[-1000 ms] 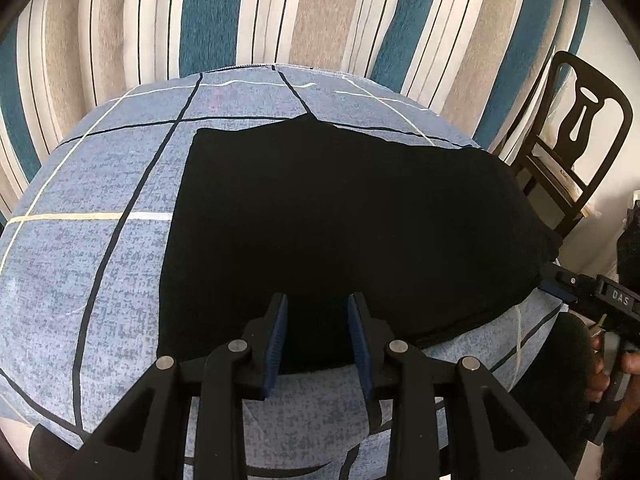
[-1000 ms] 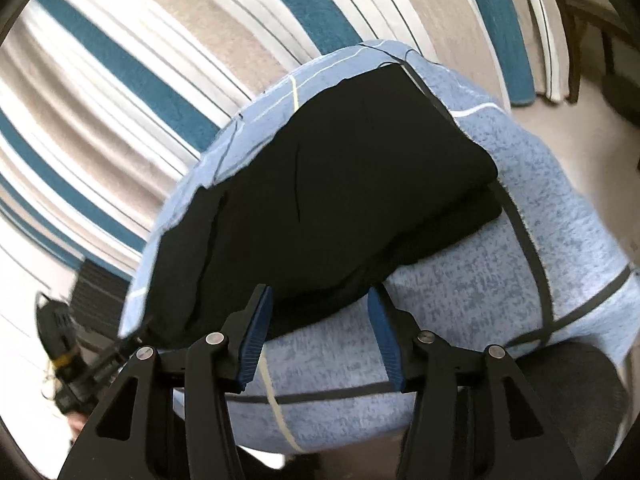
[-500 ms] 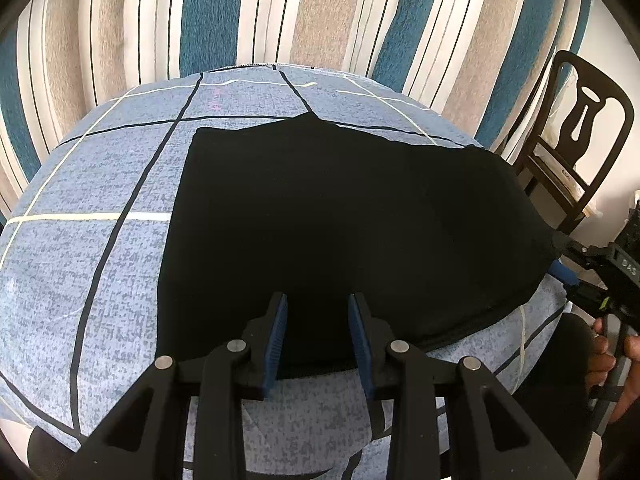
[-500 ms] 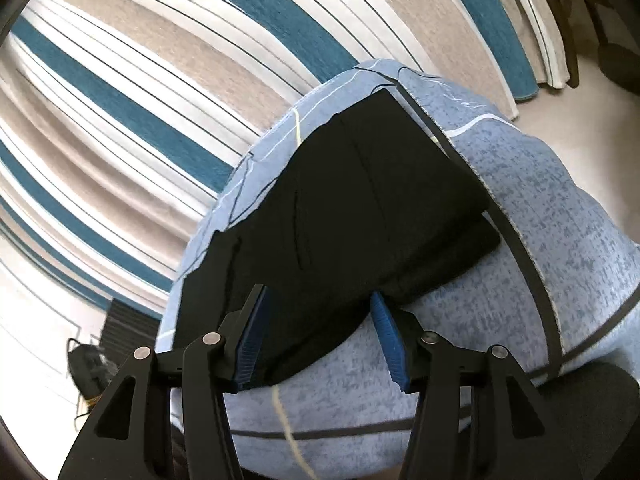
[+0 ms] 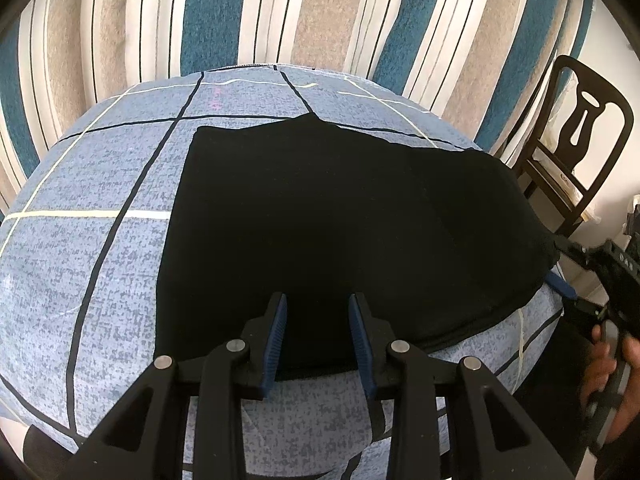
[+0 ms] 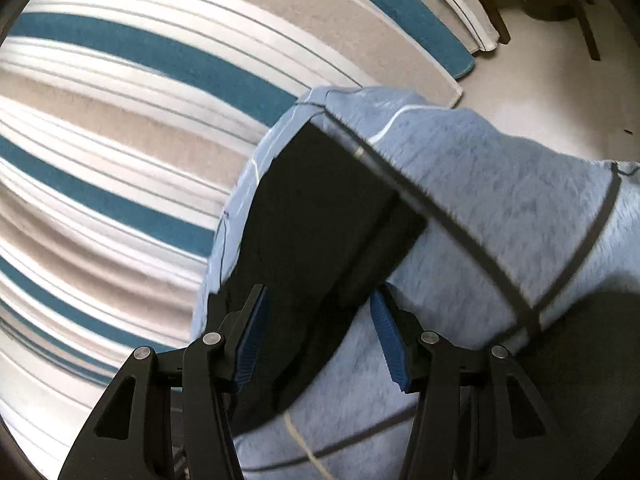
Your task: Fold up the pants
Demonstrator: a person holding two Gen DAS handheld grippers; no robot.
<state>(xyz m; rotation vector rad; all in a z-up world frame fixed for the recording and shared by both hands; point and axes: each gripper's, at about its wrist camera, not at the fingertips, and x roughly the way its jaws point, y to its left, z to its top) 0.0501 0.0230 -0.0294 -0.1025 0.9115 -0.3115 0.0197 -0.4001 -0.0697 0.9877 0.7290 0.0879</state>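
A blue-and-beige striped rug (image 5: 280,12) filled the upper part of the left wrist view, and below it sat a bench covered in a blue checked cloth (image 5: 80,248) with dark and pale lines. The black pants (image 5: 340,216) lay folded flat on the middle of that cloth, reaching from the centre to the right edge, where the fabric ran right up to the bench's rim. Bare cloth lay open at the left and along the top of the frame. A dark wooden chair (image 5: 576,136) stood at the upper right, just beyond the bench. The left tongs (image 5: 316,336) hung partly open over the near hem of the pants, gripping nothing. At the right edge a hand (image 5: 612,364) held the right tongs (image 6: 316,332), whose fingers stood wide apart astride the folded corner of the pants (image 6: 320,216), with the pads not pressing on it. Small white lettering on that tool's body was too blurred to read.
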